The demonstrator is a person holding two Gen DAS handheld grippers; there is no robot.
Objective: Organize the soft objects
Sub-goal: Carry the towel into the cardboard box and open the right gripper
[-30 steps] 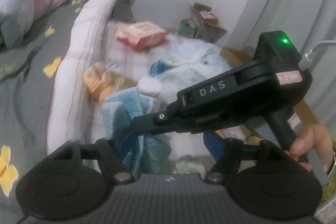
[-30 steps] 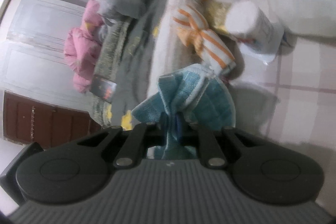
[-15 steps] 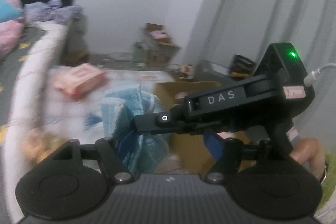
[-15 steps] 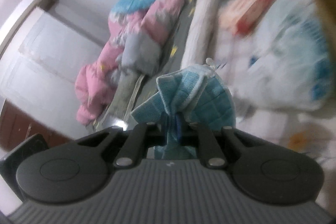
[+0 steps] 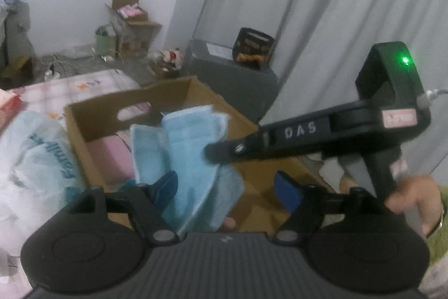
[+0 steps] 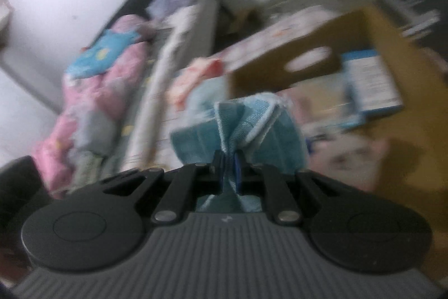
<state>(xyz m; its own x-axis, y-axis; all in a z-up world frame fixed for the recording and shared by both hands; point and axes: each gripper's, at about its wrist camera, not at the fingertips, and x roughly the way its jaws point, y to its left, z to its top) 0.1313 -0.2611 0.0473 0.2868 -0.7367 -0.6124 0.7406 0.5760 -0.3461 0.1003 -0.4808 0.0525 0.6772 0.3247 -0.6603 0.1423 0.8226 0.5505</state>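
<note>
One blue towel (image 6: pixel 238 128) pinched in right gripper (image 6: pixel 229 167), box (image 6: pixel 406 91) blurred

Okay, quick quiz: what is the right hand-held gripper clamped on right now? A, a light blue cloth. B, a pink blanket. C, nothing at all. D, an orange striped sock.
A: the right hand-held gripper has its blue pads pinched shut on a bunched light blue cloth, which hangs in front of the open cardboard box, while the left hand-held gripper is open.
</note>
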